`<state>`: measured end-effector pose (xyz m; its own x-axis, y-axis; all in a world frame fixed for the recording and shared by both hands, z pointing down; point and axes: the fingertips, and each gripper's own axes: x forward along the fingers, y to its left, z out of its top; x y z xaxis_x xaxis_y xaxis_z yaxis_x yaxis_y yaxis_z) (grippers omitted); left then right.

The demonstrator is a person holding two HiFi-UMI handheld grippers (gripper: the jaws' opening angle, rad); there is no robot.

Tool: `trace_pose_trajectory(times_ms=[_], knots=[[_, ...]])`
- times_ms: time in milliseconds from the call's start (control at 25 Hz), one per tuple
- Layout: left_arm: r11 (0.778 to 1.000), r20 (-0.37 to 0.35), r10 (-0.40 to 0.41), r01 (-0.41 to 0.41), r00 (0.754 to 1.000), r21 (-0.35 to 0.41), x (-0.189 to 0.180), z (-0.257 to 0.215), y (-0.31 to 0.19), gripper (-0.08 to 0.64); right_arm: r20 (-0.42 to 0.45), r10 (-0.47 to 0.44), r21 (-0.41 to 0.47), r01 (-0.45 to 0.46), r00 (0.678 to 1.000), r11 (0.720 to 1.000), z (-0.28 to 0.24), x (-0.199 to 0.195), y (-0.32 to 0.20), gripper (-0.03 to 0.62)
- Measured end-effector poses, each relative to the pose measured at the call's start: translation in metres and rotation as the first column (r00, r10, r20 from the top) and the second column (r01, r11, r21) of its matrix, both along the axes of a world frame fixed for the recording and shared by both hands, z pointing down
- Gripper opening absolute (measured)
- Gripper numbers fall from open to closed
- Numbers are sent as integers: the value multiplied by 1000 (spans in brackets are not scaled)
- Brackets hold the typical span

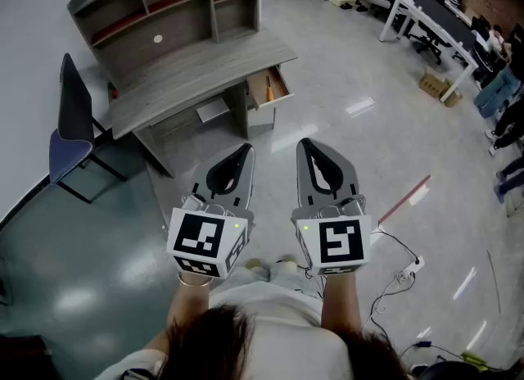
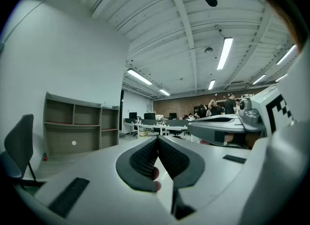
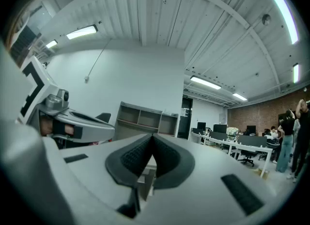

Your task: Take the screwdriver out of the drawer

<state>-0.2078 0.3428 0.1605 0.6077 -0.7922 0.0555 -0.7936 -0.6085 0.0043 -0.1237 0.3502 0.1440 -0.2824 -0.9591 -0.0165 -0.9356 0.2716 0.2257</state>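
Observation:
A grey desk (image 1: 196, 67) stands ahead across the floor, and its wooden drawer (image 1: 279, 85) at the right end is pulled open. An orange-handled screwdriver (image 1: 269, 89) lies inside it. Both grippers hover low in front of the person, well short of the desk. My left gripper (image 1: 246, 151) is shut with nothing between its jaws, and its closed tips (image 2: 157, 139) point into the room. My right gripper (image 1: 304, 144) is also shut and empty. In the right gripper view its tips (image 3: 152, 136) aim toward the desk's shelf unit (image 3: 145, 117).
A dark chair (image 1: 72, 124) stands left of the desk, and a shelf hutch (image 1: 164, 2) sits on top of it. On the floor to the right are a red strip (image 1: 405, 198), cables with a power strip (image 1: 407, 270) and a cardboard box (image 1: 438, 85). Long white desks (image 1: 409, 6) line the far right.

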Motion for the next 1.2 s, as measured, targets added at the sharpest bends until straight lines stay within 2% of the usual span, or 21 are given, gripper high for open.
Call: trace_pose_trajectory(times_ms=[240, 360, 640, 880, 1200], knots=[[1000, -18, 16, -16, 1000, -8, -24, 4, -5, 17, 3, 20, -3, -20, 1000, 1000, 4, -22, -3, 26], [999, -24, 26, -26, 999, -19, -28, 7, -10, 17, 31, 16, 15, -17, 999, 1000, 2, -29, -6, 26], [999, -26, 28, -29, 999, -30, -27, 13, -29, 17, 96, 2, -15, -1, 995, 1000, 6, -27, -20, 27], [999, -16, 24, -25, 1000, -33, -13, 18, -60, 17, 112, 9, -23, -7, 994, 1000, 11, -9, -51, 26], [999, -6, 22, -22, 1000, -28, 33, 20, -117, 17, 122, 12, -34, -8, 992, 999, 16, 35, -103, 26]])
